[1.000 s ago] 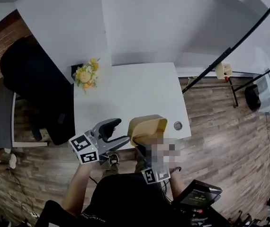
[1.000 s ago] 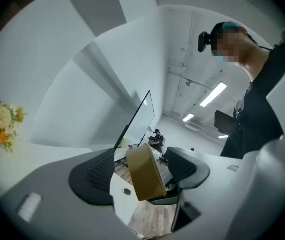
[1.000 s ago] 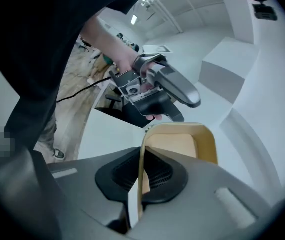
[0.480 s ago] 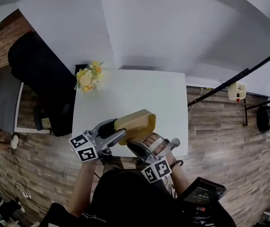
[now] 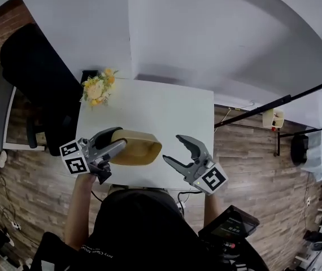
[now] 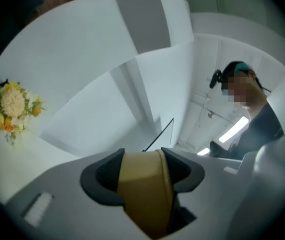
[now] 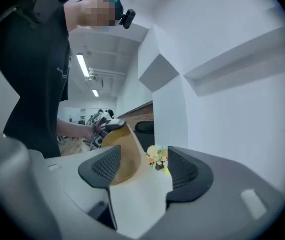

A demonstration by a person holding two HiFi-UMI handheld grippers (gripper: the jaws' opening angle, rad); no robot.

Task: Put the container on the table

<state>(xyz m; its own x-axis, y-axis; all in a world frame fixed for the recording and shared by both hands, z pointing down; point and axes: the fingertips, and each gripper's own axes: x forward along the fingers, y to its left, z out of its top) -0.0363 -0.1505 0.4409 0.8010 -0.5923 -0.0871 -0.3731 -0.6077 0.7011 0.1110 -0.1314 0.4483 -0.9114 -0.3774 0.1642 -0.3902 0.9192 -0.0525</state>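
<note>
Left claw point(image 5: 121, 138), jaws just narrowed, clamps one end of the tan, smooth, rounded container point(image 5: 142, 149). Right claw point(image 5: 171, 147) just opening, empty. Container's contact with the worktop point(image 5: 166, 106) is unclear.

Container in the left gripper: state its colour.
Tan container; clearest in the head view.

Container point(image 5: 141, 147): left end covered by my left tool point(image 5: 121, 138); I cannot tell whether its underside touches the desk point(image 5: 166, 109). In the left gripper view the tool body cuts off its lower part.
Desk: near edge hidden under the person's torso point(image 5: 144, 224).
Flower bunch point(image 7: 157, 155): partly behind one jaw of my right tool point(image 7: 143, 166); blooms too small to name.
</note>
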